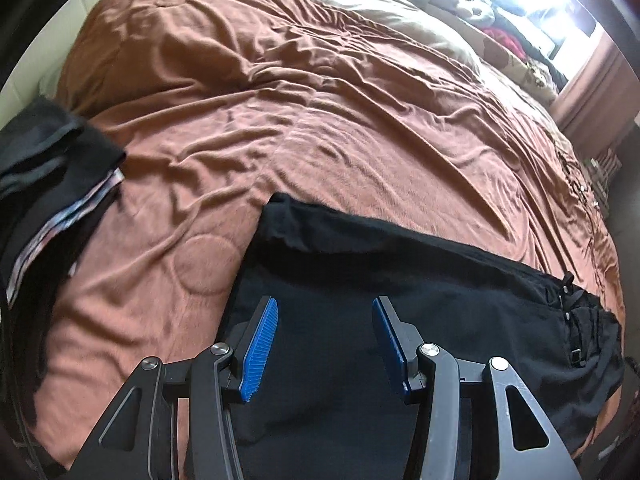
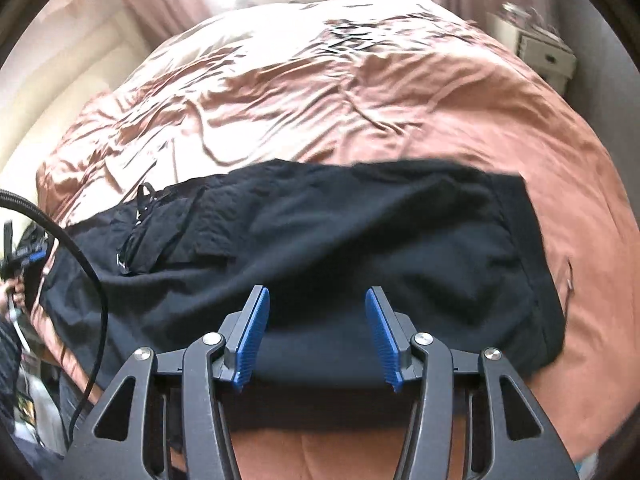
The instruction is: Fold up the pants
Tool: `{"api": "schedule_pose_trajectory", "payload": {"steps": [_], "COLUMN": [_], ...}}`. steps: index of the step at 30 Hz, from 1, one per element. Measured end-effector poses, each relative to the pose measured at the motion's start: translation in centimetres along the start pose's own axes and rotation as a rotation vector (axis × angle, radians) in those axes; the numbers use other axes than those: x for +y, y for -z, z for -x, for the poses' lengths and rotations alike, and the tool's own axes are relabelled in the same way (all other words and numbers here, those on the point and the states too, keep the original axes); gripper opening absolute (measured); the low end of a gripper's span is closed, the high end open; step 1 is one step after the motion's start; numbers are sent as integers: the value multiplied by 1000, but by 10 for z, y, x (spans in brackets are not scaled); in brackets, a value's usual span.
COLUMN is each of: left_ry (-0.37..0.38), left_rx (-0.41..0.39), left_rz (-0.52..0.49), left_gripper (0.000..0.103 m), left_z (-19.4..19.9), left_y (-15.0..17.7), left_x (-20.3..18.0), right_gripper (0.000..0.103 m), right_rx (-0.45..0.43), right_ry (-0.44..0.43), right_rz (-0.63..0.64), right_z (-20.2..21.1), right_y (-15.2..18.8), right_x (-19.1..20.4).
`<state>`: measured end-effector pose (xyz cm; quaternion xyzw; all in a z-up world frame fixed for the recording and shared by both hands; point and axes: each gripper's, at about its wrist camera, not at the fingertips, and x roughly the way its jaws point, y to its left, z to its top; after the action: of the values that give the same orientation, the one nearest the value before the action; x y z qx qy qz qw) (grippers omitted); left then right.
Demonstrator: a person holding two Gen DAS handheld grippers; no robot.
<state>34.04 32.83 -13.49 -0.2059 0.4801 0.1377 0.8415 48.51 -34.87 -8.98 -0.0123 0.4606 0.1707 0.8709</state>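
While the left wrist view was considered, the black pants were seen spread on the brown bedspread, near its front edge. The left gripper was held over the cloth with its blue fingers well apart and nothing clamped between them. A pile of dark clothes was noted at the far left — if the pants were swung that way, the pile could be knocked over.

From the right wrist view, the pants were shown lying crosswise, with buckled straps at the left end. The right gripper was likewise parked above the near edge, fingers spread and empty. A black cable was draped over the cloth at the left — it could be snagged or folded in. It was judged that only one layer might be pinched, so that the fold would come out uneven, and the rumpled bedspread might be caught along with it.
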Motion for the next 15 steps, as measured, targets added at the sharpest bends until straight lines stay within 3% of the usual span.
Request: {"api": "schedule_pose_trajectory", "payload": {"steps": [15], "left_ry": [-92], "left_rx": [48], "left_rz": [-62], "left_gripper": [52], "left_z": [-46], "left_y": [-36], "left_x": [-1], "right_gripper": [48], "right_rx": [107], "right_ry": [1], "right_rz": [266], "right_z": [-108], "right_y": [-74], "right_x": [44]}}
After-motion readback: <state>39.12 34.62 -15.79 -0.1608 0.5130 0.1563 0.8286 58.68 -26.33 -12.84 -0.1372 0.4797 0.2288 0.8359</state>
